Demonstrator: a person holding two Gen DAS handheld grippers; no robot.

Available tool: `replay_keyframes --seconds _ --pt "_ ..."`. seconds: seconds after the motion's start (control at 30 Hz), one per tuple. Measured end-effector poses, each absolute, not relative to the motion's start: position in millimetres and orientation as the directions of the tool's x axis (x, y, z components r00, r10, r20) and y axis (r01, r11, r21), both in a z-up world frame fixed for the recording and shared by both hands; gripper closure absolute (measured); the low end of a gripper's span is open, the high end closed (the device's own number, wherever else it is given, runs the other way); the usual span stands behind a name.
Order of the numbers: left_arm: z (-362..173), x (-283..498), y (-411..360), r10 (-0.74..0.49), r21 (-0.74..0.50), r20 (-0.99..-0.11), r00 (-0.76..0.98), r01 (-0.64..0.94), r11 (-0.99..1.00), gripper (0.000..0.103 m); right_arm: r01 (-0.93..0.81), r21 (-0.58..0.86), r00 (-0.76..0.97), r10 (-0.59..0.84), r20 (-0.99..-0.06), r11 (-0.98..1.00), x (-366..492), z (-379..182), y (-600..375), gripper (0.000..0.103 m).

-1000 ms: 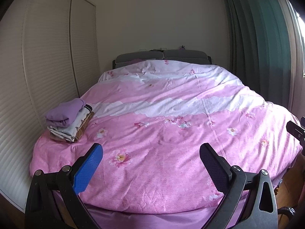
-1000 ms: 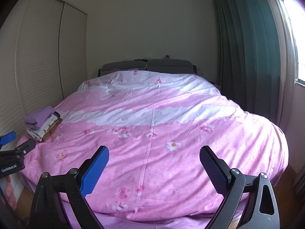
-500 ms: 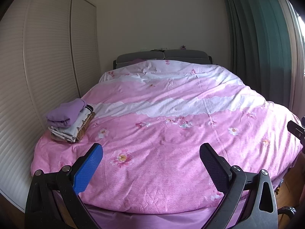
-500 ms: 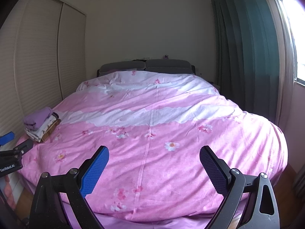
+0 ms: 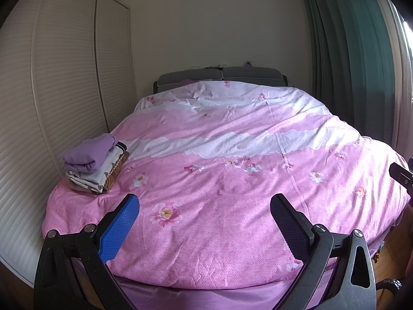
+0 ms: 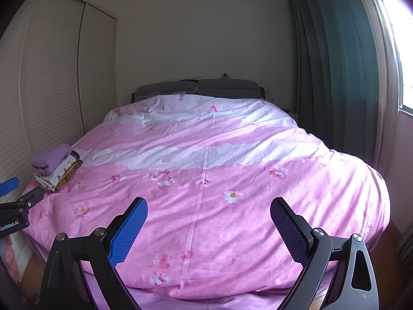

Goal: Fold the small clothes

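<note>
Both claws wide apart and empty: left gripper [image 5: 204, 222] and right gripper [image 6: 209, 227] hovering over the near edge of the pink floral quilted bedspread [image 5: 232, 180]. Only clothes in view: a folded stack with a lilac garment on top [image 5: 89, 152], patterned cream pieces beneath, resting on the bedspread's near-left corner beside the slatted beige wardrobe doors [image 5: 64, 90] (no loose, unfolded item visible anywhere). Probably between garments, or finished. To do the next step well: fetch one piece, spread flat on the open middle of the bedspread, pinch at matching corners, fold evenly, keep clear of the stack.
</note>
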State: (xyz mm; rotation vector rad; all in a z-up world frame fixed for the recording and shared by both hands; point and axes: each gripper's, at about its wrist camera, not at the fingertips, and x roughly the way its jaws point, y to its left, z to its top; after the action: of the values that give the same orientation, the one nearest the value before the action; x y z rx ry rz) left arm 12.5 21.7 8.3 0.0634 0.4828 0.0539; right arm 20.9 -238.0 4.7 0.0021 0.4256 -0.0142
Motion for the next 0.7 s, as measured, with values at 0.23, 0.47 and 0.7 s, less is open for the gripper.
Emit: replay_keyframes --seconds 0.23,0.47,0.7 --pt "6.4 12.9 24.3 0.065 0.074 -0.463 0.884 -0.035 0.997 0.000 0.016 0.004 0.909 -0.013 -0.416 1.000 20.4 4.1 -237.0 0.006" --pt "6.5 13.3 24.1 0.064 0.074 -0.464 0.884 -0.033 0.997 0.000 0.016 0.005 0.909 -0.012 -0.417 1.000 20.6 3.2 -236.1 0.006" --pt "6.2 13.1 23.7 0.065 0.075 -0.464 0.884 -0.033 0.997 0.000 0.016 0.008 0.909 -0.011 -0.417 1.000 20.8 3.6 -237.3 0.006"
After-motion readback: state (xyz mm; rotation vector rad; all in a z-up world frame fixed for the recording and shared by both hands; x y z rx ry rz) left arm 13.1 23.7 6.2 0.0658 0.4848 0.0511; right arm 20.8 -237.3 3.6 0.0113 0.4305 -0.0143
